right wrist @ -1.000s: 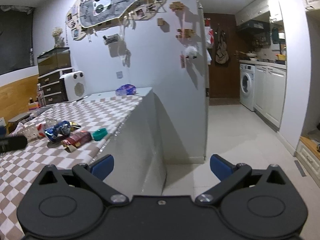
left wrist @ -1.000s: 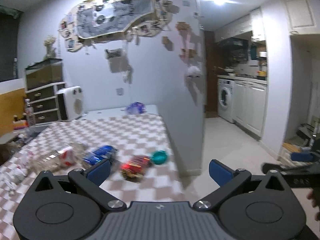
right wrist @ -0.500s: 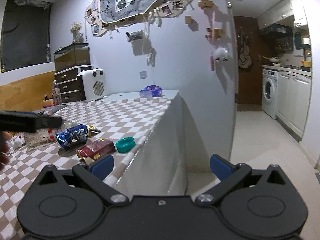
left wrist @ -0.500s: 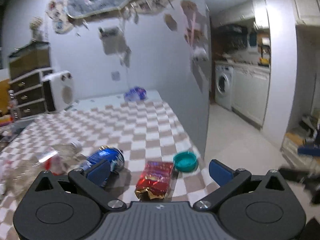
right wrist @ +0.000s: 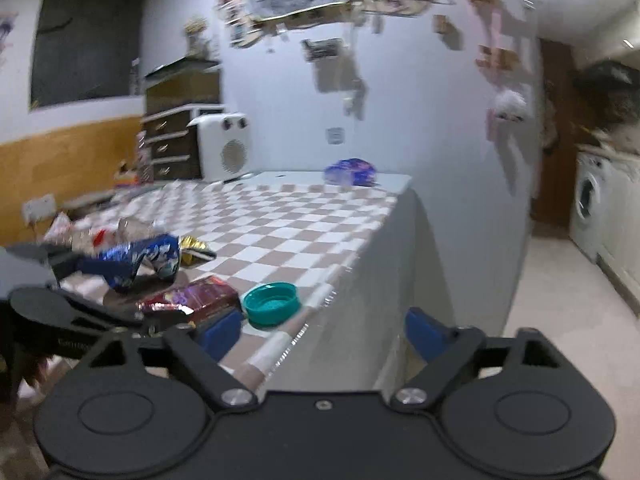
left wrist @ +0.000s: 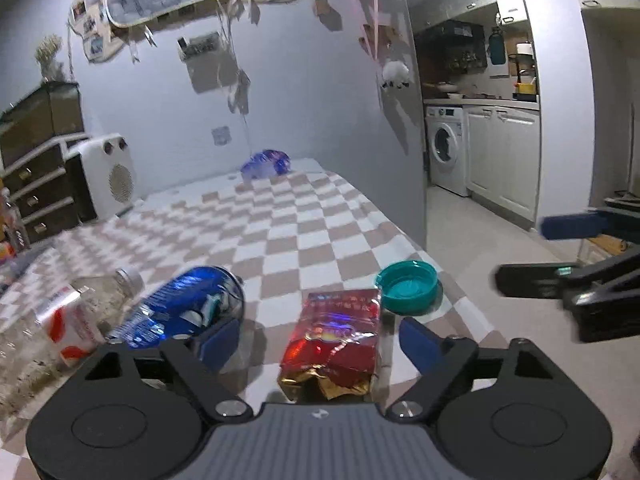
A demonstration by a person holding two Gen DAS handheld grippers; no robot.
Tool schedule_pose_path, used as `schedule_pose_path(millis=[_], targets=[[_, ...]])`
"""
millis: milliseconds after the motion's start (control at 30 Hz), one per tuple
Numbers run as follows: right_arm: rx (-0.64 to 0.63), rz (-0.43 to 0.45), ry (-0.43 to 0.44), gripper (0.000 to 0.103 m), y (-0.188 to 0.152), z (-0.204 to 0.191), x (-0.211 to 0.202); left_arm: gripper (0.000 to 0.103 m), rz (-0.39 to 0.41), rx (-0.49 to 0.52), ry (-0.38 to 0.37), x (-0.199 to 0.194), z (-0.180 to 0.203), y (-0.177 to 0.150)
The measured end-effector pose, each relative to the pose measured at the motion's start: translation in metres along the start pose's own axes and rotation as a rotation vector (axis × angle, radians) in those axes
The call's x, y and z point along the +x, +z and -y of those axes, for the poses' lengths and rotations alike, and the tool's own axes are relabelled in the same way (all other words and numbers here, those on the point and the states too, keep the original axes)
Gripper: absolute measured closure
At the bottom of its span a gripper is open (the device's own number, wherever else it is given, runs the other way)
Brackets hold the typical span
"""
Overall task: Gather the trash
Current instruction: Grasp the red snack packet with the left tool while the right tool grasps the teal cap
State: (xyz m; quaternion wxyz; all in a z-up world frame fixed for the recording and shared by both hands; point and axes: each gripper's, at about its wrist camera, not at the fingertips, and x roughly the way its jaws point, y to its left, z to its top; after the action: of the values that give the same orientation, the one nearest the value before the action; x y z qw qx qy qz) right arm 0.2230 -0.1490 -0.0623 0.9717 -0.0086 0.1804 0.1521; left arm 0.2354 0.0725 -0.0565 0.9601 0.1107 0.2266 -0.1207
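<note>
- Left claw (left wrist: pixel 320 338) is closing, pads not yet touching the red foil packet (left wrist: pixel 334 338) lying between them on the checked table (left wrist: pixel 280 232)
- Blue crushed can (left wrist: pixel 180 306) just left of it, teal lid (left wrist: pixel 408 286) ahead-right
- Right claw (right wrist: pixel 320 328) is closing on nothing, the lid (right wrist: pixel 271 303) just ahead of its left finger

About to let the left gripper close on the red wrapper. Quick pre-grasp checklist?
1. Red wrapper between the left gripper fingers: ok, jaws closing.
2. Pads pressing on it: not ok, gaps show on both sides.
3. Blue wrapper clear of the left finger: cannot tell, they overlap in view.
4. Teal lid outside the jaws: ok.
5. Right gripper empty: ok, closing on nothing.
</note>
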Motion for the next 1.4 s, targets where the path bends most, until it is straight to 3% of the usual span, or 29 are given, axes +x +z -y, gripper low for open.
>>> schedule_pose_path(millis=[300, 467, 667, 833, 1200, 1400], targets=[[-0.203, -0.058, 0.072, 0.036, 0.002, -0.02, 0.047, 0.031, -0.109, -0.08, -0.025, 0.023, -0.013, 0.001], [-0.294, -0.043, 0.088, 0.038, 0.003, -0.029, 0.056, 0.045, -0.1, -0.081, -0.04, 0.021, -0.012, 0.001], [-0.361, -0.075, 0.101, 0.04, 0.004, -0.043, 0.073, 0.047, -0.086, -0.066, -0.045, 0.017, -0.011, 0.0], [-0.304, -0.09, 0.096, 0.054, 0.009, -0.04, 0.085, 0.047, -0.102, -0.025, -0.043, 0.012, -0.011, -0.001], [-0.211, -0.096, 0.143, 0.054, 0.004, -0.035, 0.076, 0.04, -0.129, -0.035, -0.049, 0.018, -0.012, -0.003], [-0.162, -0.085, 0.15, 0.054, -0.001, -0.029, 0.069, 0.043, -0.122, -0.05, -0.055, 0.02, -0.012, -0.002]])
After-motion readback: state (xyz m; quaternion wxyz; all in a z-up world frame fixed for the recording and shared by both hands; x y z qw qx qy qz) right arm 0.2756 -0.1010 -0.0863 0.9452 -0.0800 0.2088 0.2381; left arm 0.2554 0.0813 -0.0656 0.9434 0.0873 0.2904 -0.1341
